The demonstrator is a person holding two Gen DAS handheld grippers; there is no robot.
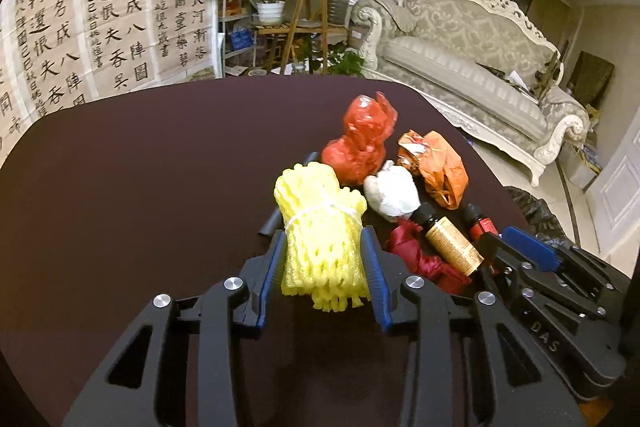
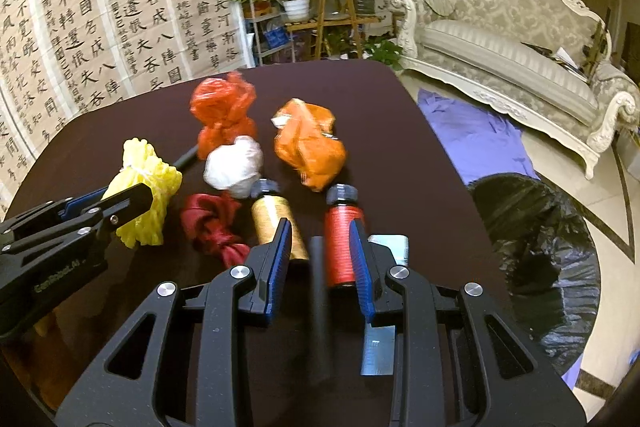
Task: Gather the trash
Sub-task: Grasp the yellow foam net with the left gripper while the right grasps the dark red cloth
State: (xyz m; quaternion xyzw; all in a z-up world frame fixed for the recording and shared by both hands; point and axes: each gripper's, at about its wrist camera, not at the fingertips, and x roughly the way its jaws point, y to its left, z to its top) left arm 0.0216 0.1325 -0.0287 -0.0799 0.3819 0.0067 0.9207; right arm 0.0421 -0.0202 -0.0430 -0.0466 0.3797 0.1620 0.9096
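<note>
L gripper (image 1: 324, 259) jaws clamp yellow foam net (image 1: 320, 227); R gripper (image 2: 320, 251) jaws part-open round black tube (image 2: 320, 291), red bottle (image 2: 340, 239).

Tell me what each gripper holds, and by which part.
Left gripper: the yellow foam net, fingers pressing its lower half. Right gripper: nothing clearly held; the red bottle lies between its fingers.

- left gripper (image 1: 324, 259) sits bottom center of its own view, angled down, blue pads squeezing a yellow foam net (image 1: 320, 227)
- right gripper (image 2: 320, 251) low center too, jaws partly apart, not pinching anything
</note>
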